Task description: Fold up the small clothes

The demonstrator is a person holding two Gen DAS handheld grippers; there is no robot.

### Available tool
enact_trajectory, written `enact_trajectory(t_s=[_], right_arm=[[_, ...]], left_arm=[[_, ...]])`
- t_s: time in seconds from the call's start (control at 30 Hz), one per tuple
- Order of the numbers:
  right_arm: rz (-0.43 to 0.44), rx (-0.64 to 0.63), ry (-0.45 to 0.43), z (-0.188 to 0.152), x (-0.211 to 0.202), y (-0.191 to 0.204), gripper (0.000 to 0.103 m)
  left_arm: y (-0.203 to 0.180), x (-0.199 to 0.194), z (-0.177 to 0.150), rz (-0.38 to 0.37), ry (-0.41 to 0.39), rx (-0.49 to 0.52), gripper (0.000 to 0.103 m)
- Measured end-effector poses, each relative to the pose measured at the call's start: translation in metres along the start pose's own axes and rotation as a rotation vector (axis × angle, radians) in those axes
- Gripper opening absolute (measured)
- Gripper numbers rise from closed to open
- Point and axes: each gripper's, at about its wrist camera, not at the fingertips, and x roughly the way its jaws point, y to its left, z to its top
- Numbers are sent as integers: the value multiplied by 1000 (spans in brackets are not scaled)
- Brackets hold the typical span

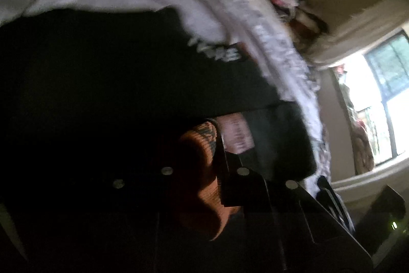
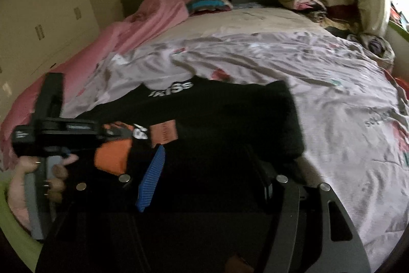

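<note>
The right gripper point(image 2: 204, 178) is black, with round silver screws along its frame, a ribbed blue pad on one finger and cut-out slots in its side plate. To its left, the left gripper point(image 2: 112, 145) shows black housing, orange pads and a grey handle.

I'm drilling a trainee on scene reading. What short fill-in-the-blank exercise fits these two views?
1. The black garment lies on a ____.
2. The blanket along the bed's far left edge is ____.
3. The left tool has ____ pads.
4. The lettering on the garment is ____.

Missing words: bed; pink; orange; white
</note>
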Motion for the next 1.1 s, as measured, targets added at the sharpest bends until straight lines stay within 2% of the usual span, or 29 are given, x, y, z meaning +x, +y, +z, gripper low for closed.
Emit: enact_trajectory(t_s=[0.1, 0.27, 0.4, 0.67, 0.97, 1.1], right_arm=[[-24, 21, -7, 1, -2, -11, 61], [-45, 35, -21, 6, -4, -17, 61], [-47, 36, -25, 8, -1, -15, 61], [-70, 34, -22, 11, 4, -13, 61], [-102, 40, 10, 18, 22, -15, 61], [-114, 36, 23, 19, 29, -14, 61]], left_arm=[[-20, -22, 4, -7, -81, 96, 5], [-35, -59, 10, 7, -217, 167, 5], [-36, -84, 13, 27, -289, 191, 5], [-11, -79, 17, 64, -245, 112, 5], [16, -64, 16, 178, -183, 89, 8], [19, -71, 16, 245, -225, 107, 8]])
